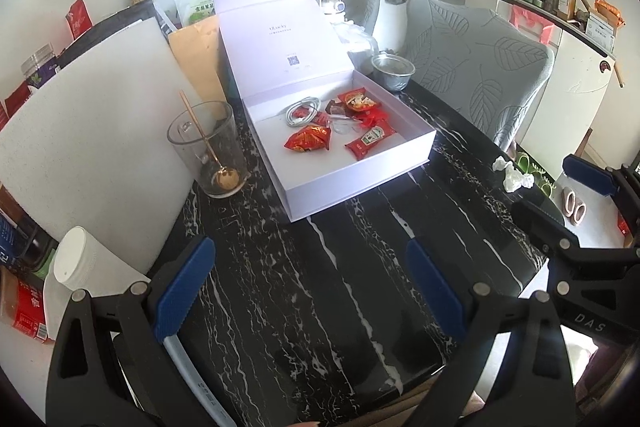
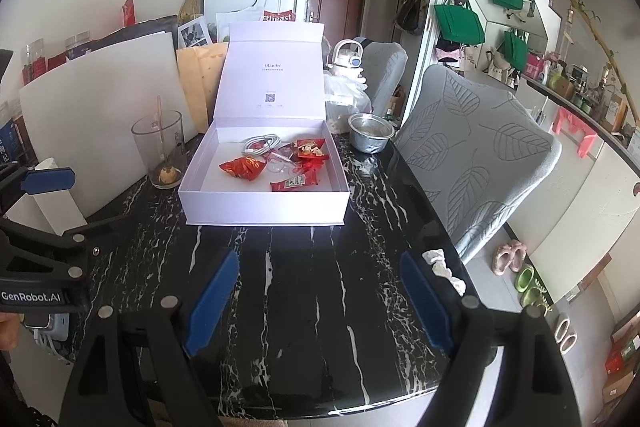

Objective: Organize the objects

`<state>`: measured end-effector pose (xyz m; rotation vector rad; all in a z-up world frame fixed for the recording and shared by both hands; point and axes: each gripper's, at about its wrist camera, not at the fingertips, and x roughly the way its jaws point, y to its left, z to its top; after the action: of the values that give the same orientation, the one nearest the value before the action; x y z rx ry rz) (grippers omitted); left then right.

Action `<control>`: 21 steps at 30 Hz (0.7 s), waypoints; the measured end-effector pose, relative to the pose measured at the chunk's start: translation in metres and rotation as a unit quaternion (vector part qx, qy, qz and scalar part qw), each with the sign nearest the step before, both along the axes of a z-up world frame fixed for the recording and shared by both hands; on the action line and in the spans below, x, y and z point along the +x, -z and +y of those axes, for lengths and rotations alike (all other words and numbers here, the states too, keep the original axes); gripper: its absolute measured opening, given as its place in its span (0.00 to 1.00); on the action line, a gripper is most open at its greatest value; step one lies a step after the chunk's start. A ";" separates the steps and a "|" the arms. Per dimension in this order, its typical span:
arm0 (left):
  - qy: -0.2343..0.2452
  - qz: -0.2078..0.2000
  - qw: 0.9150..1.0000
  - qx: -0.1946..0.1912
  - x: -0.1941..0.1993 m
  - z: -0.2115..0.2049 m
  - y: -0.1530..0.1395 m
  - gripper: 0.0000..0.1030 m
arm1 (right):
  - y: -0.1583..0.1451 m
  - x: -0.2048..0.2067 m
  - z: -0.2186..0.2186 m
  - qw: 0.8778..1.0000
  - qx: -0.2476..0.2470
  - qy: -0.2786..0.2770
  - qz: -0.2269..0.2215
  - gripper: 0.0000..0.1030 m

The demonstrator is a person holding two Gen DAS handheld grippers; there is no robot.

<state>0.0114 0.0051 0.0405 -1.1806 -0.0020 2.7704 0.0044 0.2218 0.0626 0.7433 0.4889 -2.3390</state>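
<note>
The right tool (image 2: 320, 301) hangs wide open and empty over the black table (image 2: 304, 307), before a white box (image 2: 264, 205) holding red packets (image 2: 244, 167) and a cable (image 2: 260, 143).

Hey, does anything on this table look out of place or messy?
Yes: crumpled white tissue lies loose near the black marble table edge, outside the open white box holding the snack packets.

white box (image 2: 264, 205); black white-veined table (image 2: 304, 291); red packets (image 2: 244, 167)

Black marble table (image 2: 304, 291): open white box (image 2: 264, 203), glass cup (image 2: 160, 151), steel bowl (image 2: 370, 135), crumpled tissue (image 2: 442, 265).
</note>
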 end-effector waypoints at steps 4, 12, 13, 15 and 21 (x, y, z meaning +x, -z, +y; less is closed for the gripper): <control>-0.003 -0.002 1.000 0.001 -0.002 -0.001 0.003 0.94 | 0.001 -0.001 -0.005 1.000 0.002 -0.006 0.000 0.81; -0.006 -0.003 1.000 0.001 -0.004 -0.005 0.003 0.94 | 0.001 -0.002 -0.010 1.000 0.004 -0.012 -0.003 0.81; -0.007 -0.003 1.000 0.001 -0.005 -0.005 0.003 0.94 | 0.002 -0.002 -0.011 1.000 0.004 -0.012 -0.003 0.81; -0.008 -0.003 1.000 0.001 -0.005 -0.006 0.003 0.94 | 0.001 -0.002 -0.011 1.000 0.004 -0.013 -0.004 0.81; -0.010 -0.011 1.000 0.002 -0.009 -0.010 0.005 0.94 | 0.003 -0.003 -0.014 1.000 0.006 -0.013 -0.007 0.81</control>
<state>0.0028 -0.0048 0.0357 -1.2169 -0.0202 2.7730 0.0014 0.2080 0.0597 0.7531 0.5037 -2.3065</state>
